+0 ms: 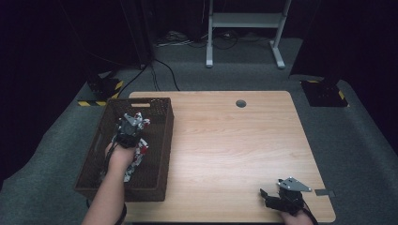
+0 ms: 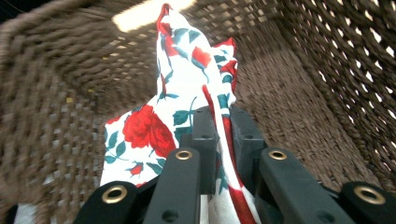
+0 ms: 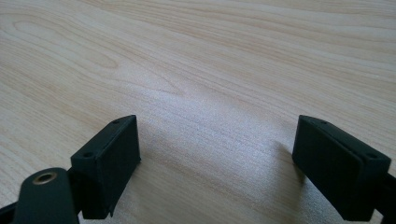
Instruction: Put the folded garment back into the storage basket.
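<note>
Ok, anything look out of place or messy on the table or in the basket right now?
Nothing stands out. The floral cloth is bunched up, but only because the left gripper has pinched a fold of it inside the brown basket. The right gripper rests open on the bare table.

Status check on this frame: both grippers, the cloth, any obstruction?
Left gripper shut on floral cloth, inside brown basket. Right gripper open, empty, over bare table. Basket walls close around cloth.

light wooden table (image 1: 225, 140) with round grommet hole (image 1: 241, 103), white metal stand (image 1: 244, 21) on grey carpet (image 1: 356, 131)
</note>
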Demonstrator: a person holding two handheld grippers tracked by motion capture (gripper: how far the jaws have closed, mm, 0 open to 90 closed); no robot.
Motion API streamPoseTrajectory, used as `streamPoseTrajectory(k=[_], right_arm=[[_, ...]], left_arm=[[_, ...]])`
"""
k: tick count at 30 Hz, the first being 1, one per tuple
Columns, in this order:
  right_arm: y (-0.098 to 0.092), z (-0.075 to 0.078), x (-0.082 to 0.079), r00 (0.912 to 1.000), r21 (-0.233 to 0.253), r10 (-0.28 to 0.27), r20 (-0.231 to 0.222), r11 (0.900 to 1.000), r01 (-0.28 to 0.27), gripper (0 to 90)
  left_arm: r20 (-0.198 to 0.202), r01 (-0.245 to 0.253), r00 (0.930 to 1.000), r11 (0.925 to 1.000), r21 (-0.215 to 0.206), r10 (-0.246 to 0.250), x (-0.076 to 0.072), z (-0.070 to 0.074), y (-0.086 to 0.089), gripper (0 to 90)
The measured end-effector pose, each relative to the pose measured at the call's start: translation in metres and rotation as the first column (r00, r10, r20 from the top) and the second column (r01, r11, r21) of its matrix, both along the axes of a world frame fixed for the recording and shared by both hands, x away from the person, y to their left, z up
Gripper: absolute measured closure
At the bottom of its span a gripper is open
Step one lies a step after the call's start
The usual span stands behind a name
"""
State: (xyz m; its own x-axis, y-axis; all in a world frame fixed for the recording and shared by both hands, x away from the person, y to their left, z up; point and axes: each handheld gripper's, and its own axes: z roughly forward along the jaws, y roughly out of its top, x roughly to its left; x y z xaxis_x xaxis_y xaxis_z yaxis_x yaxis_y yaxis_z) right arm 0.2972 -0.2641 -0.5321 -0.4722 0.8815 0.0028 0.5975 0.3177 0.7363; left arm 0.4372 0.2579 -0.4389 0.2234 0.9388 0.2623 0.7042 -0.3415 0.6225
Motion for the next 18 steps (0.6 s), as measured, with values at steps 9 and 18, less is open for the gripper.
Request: streamPoseTrajectory(k=[9, 18], right_arm=[[-0.001, 0.0, 0.0, 1.0, 0.012, 0.007, -0.002, 1.0, -0.007, 14.6], [-0.001, 0.0, 0.0, 1.0, 0.007, 0.006, -0.002, 1.0, -0.006, 14.8]], left_arm=[[-0.042, 0.033, 0.9985, 0.9956, -0.088, -0.036, 0.016, -0.006, -0.039, 56.8], [0.037, 0.04, 0.9987, 0.9887, -0.144, -0.035, 0.003, 0.023, -0.025, 42.9]])
